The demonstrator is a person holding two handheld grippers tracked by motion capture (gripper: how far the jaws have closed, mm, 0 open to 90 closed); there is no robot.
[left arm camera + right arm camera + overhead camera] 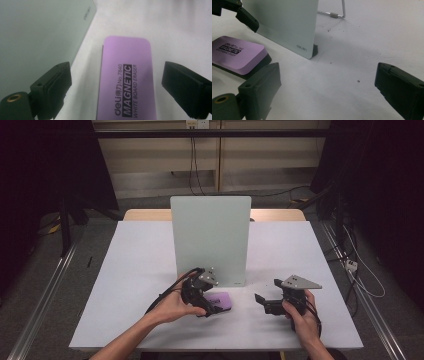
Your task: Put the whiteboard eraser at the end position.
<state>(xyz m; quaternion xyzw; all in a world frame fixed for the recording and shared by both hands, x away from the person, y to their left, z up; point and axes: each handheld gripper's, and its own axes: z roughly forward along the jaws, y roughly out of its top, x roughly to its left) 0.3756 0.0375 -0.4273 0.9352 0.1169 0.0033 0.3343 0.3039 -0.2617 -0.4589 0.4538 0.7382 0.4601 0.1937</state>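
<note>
Purple eraser [126,80] just beside board [37,37] edge

Bright counter, dark surroundings

Overhead light falls evenly on the white counter [150,270] while the room's edges sink into near-black. The upright glass board [210,240] casts a soft shadow beside its foot. In both gripper views the near black tongs and the purple eraser's [126,80] close end blur slightly.

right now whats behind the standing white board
Behind the whiteboard, the right gripper view shows a wire stand leg resting on the table. The rest of the stand and the table directly behind are covered by the board.
</note>
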